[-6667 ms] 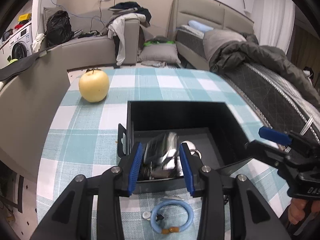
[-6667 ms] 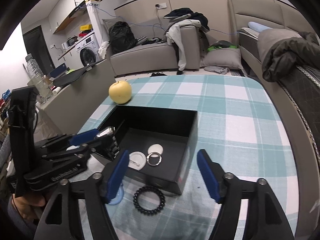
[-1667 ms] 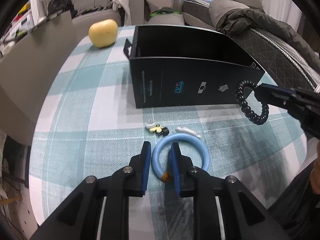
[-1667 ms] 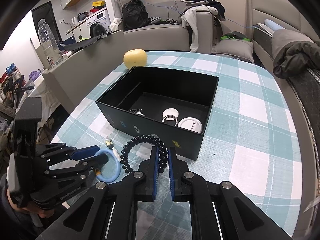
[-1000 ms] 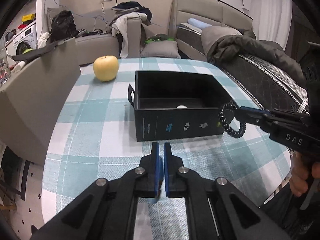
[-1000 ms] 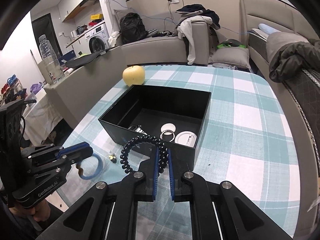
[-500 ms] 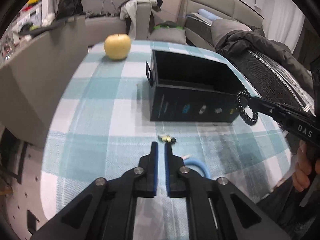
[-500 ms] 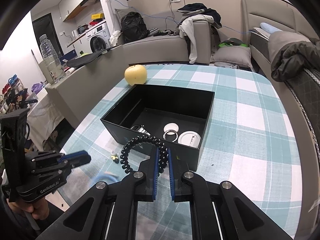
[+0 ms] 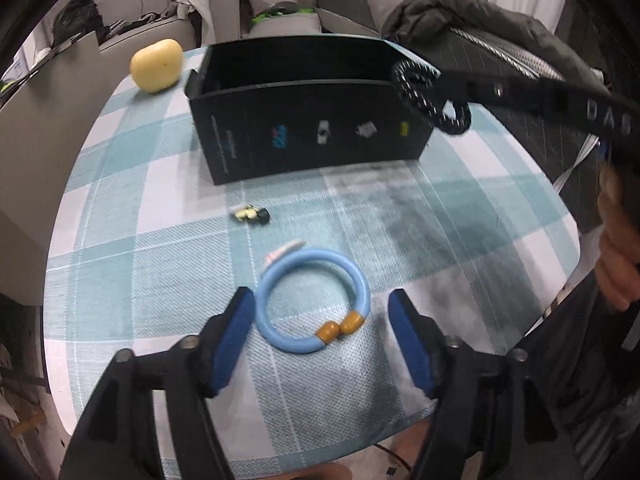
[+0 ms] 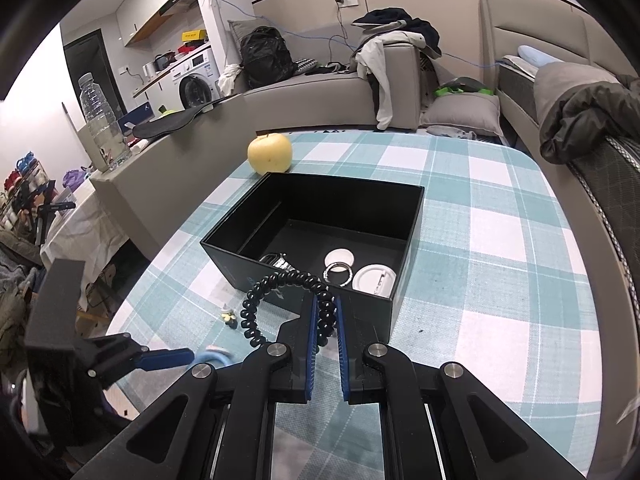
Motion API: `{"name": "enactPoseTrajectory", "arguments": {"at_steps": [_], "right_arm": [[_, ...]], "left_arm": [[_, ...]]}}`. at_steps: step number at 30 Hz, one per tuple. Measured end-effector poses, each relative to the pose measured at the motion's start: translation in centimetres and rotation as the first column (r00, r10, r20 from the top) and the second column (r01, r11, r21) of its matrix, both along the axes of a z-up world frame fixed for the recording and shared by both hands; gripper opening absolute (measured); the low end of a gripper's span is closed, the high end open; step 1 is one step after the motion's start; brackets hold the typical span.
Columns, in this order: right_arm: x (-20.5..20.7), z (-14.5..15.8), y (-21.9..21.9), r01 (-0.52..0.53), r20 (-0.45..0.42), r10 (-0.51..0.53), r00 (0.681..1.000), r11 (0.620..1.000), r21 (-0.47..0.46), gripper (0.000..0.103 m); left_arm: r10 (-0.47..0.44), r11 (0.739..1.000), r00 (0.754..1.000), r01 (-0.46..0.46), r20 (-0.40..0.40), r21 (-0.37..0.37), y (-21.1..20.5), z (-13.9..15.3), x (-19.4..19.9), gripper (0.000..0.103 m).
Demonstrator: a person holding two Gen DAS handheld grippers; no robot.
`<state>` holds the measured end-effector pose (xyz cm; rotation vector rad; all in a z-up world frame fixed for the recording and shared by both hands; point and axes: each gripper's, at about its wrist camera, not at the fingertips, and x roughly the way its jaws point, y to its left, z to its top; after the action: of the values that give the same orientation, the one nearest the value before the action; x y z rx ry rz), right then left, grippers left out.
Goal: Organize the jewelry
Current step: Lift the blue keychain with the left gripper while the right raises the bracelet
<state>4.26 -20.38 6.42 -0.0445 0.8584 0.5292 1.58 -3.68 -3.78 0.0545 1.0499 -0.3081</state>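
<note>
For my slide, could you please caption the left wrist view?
Open left gripper straddles blue bangle before the black box.

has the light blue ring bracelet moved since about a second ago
Yes. The light blue ring bracelet was lifted clear of the checked tablecloth then; now it lies flat on it again, in front of the black box, between the open jaws of the left gripper.

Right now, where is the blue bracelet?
In the left wrist view the blue bracelet lies flat on the checked tablecloth, between the open fingers of the left gripper, in front of the black box.
</note>
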Motion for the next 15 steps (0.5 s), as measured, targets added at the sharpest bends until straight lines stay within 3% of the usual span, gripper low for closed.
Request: {"name": "enactPoseTrajectory", "arguments": {"at_steps": [3,7,8,9,15], "right_arm": [[-0.07,0.08,-0.09,0.001,0.004,-0.001,1.000,1.000,0.001,0.008],[0.02,0.19,-0.28,0.008,0.007,-0.008,1.000,1.000,0.006,0.008],[0.03,0.20,-0.33,0.010,0.007,-0.010,1.000,1.000,0.006,0.008],[0.04,0.22,-0.36,0.012,0.008,-0.012,1.000,1.000,0.006,0.008],[-0.18,0.65,-0.53,0.013,0.021,-0.013,1.000,1.000,0.020,0.009]], "left_arm": [[-0.001,1.000,1.000,0.001,-0.018,0.013,-0.09,-0.41,0.13,0.067],[-0.019,0.999,1.000,0.018,0.014,0.045,-0.46,-0.46,-0.19,0.066],[-0.019,0.998,1.000,0.018,0.023,0.055,-0.50,-0.51,-0.34,0.064],[-0.018,0.998,0.999,0.016,0.032,0.068,-0.52,-0.50,-0.43,0.055],[-0.023,0.999,0.997,0.020,0.074,0.042,-0.10,0.32,-0.63,0.055]]}}
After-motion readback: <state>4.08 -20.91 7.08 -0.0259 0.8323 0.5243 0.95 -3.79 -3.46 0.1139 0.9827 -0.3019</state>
